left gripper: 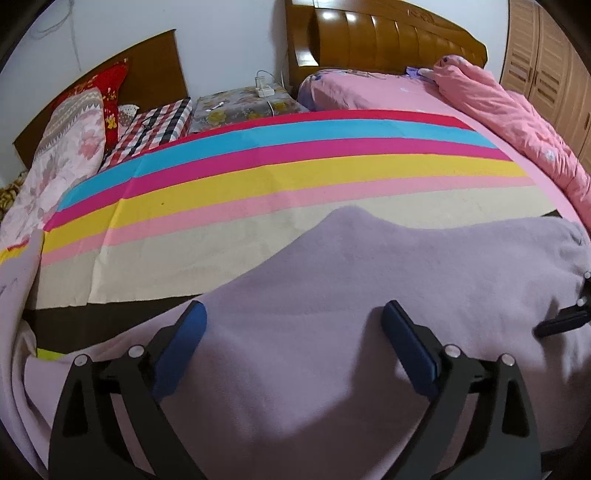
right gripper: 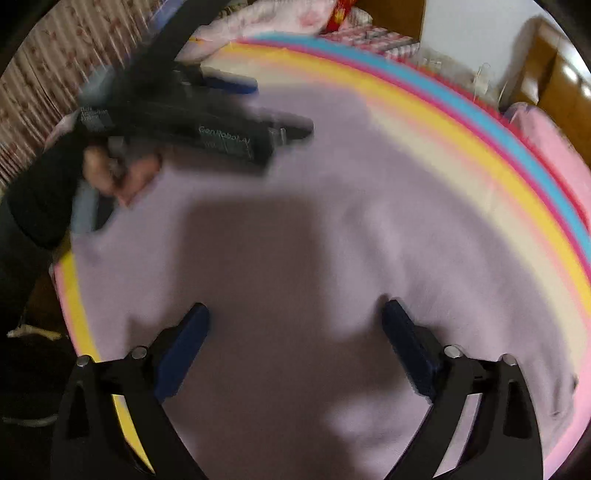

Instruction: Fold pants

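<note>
The lavender pants (left gripper: 332, 295) lie spread flat on the striped sheet, filling the near half of the left wrist view. They also fill the middle of the right wrist view (right gripper: 332, 229), which is blurred. My left gripper (left gripper: 293, 314) is open just above the fabric, its blue pads wide apart and empty. It also shows in the right wrist view (right gripper: 266, 107) at the upper left, held in a gloved hand. My right gripper (right gripper: 295, 314) is open above the pants and empty. Its tip shows at the right edge of the left wrist view (left gripper: 561, 321).
The striped sheet (left gripper: 258, 173) covers the bed beyond the pants. A pink quilt (left gripper: 517, 122) lies bunched at the right. Pillows (left gripper: 74, 147) and folded cloths (left gripper: 159, 125) sit at the far left. A wooden headboard (left gripper: 388, 33) and a wardrobe (left gripper: 546, 66) stand behind.
</note>
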Action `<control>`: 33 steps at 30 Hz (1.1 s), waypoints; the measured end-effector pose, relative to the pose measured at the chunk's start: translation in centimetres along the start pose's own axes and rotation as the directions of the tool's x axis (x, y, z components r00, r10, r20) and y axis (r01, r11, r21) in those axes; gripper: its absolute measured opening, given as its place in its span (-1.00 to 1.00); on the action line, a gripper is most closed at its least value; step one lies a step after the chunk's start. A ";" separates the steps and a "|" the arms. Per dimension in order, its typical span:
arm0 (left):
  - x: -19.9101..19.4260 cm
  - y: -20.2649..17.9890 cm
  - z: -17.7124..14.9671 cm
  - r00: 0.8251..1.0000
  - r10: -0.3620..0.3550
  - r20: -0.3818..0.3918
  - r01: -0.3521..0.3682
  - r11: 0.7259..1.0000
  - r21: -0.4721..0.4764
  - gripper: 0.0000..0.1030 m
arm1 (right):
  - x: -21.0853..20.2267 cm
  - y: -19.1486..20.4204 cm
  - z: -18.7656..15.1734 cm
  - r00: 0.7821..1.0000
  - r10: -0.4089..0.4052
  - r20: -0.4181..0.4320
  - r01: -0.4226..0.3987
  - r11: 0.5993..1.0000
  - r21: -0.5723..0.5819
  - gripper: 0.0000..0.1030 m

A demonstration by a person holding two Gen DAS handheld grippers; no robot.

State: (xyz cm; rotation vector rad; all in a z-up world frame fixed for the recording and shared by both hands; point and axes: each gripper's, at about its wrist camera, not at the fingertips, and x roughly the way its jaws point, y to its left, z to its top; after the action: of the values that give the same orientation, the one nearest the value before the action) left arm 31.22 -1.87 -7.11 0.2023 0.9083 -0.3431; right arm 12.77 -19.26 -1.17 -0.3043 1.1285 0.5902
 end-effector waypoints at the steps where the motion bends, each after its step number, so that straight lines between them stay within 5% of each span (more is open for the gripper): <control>1: -0.1 0.1 0.0 1.000 -0.001 0.002 0.001 1.000 -0.004 0.87 | -0.5 -0.2 -0.7 1.000 0.012 0.002 -0.012 1.000 0.003 0.83; 7: -0.9 0.6 0.0 0.999 -0.021 0.033 0.022 0.999 -0.029 0.85 | -3.6 0.5 -4.0 0.994 -0.041 -0.103 0.046 0.998 0.046 0.81; 9: -4.2 2.1 -0.5 0.988 -0.081 0.135 0.092 0.993 -0.077 0.83 | -5.1 1.2 -3.1 0.993 -0.055 -0.107 0.062 0.996 0.060 0.79; 10: -6.1 3.2 -0.7 0.974 -0.112 0.196 0.134 0.986 -0.100 0.85 | -6.0 1.9 -1.5 0.996 -0.062 -0.072 0.066 0.996 0.060 0.79; 12: -11.7 7.7 -2.3 0.920 -0.115 0.375 0.196 0.963 -0.186 0.93 | -8.2 3.2 2.1 0.999 -0.040 0.035 0.038 0.998 0.043 0.79; 15: -17.3 15.8 -7.1 0.870 0.017 0.493 0.183 0.918 -0.353 0.97 | -9.5 6.8 9.4 0.971 -0.021 0.237 0.041 0.996 -0.079 0.83; 18: -20.7 24.2 -13.6 0.870 0.210 0.446 0.092 0.821 -0.564 0.96 | -6.5 11.9 17.6 0.948 0.110 0.300 -0.036 0.970 -0.240 0.83; 20: -22.5 30.1 -18.9 0.869 0.326 0.371 0.033 0.712 -0.702 0.96 | -2.9 16.4 22.7 0.936 0.227 0.268 -0.130 0.933 -0.335 0.83; 22: -23.1 34.5 -22.9 0.875 0.394 0.282 -0.020 0.611 -0.792 0.94 | 0.5 20.1 26.8 0.928 0.305 0.217 -0.201 0.896 -0.397 0.79; 24: -23.2 37.8 -26.2 0.877 0.405 0.259 0.005 0.531 -0.848 0.89 | 5.0 24.2 31.3 0.926 0.351 0.137 -0.254 0.850 -0.461 0.59; 26: -22.8 40.3 -28.6 0.885 0.412 0.217 0.014 0.443 -0.897 0.65 | 9.8 28.0 36.1 0.926 0.372 0.061 -0.292 0.810 -0.508 0.33; 29: -22.0 42.3 -30.6 0.886 0.425 0.186 0.021 0.364 -0.931 0.51 | 15.3 32.1 40.4 0.924 0.381 -0.029 -0.340 0.787 -0.515 0.16; 33: -19.9 43.4 -31.1 0.909 0.366 0.201 0.066 0.349 -0.935 0.26 | 19.5 34.1 43.2 0.911 0.400 -0.102 -0.389 0.751 -0.534 -0.04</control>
State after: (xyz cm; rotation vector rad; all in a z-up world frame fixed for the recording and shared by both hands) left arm 13.35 52.17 -8.68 -0.8572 0.5523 0.3736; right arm 31.23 36.10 0.95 -0.5546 0.9896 1.3043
